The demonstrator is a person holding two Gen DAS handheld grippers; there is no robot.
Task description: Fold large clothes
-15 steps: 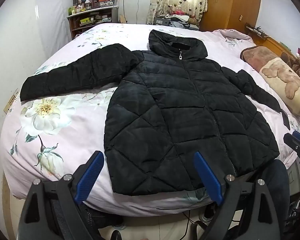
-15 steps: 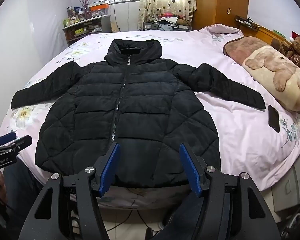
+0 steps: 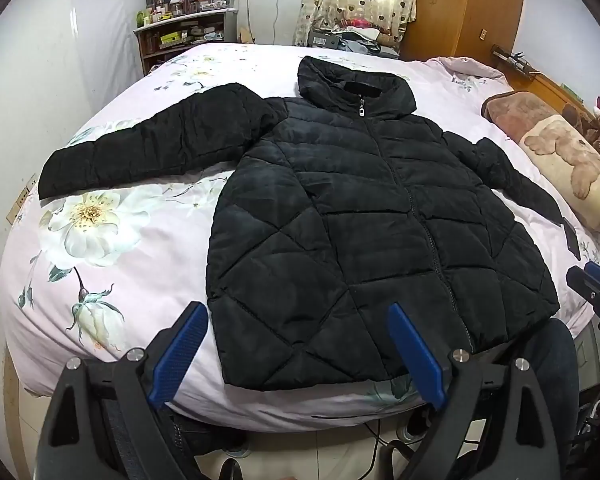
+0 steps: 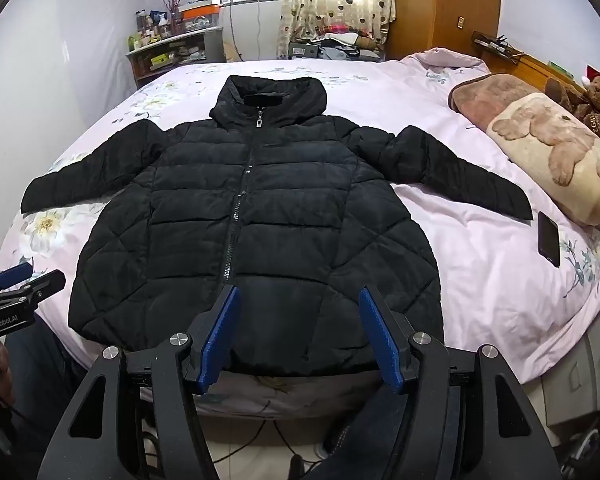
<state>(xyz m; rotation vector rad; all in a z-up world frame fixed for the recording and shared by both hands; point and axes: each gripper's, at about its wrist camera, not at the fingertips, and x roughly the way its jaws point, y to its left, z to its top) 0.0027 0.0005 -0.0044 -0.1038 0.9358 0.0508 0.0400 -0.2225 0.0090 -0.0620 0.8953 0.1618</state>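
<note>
Item: black quilted jacket (image 4: 256,216), zipped, laid flat face-up on the floral pink bedsheet (image 3: 112,240), hood toward the far side, both sleeves spread outward, hem at the near bed edge. Left gripper (image 3: 296,354) and right gripper (image 4: 300,336): each with blue pads spread wide, holding nothing, poised off the near edge just short of the hem. Bare sheet lies left of the jacket; a dark phone (image 4: 549,239) and bear-print blanket (image 4: 556,156) lie to its right.

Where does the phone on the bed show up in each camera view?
Left wrist: phone at the far right edge, just past the jacket's sleeve cuff, mostly cut off.
Right wrist: phone at right, flat on the sheet, below the bear pillow.
Shared landmark: the black jacket's zipper pull.
</note>
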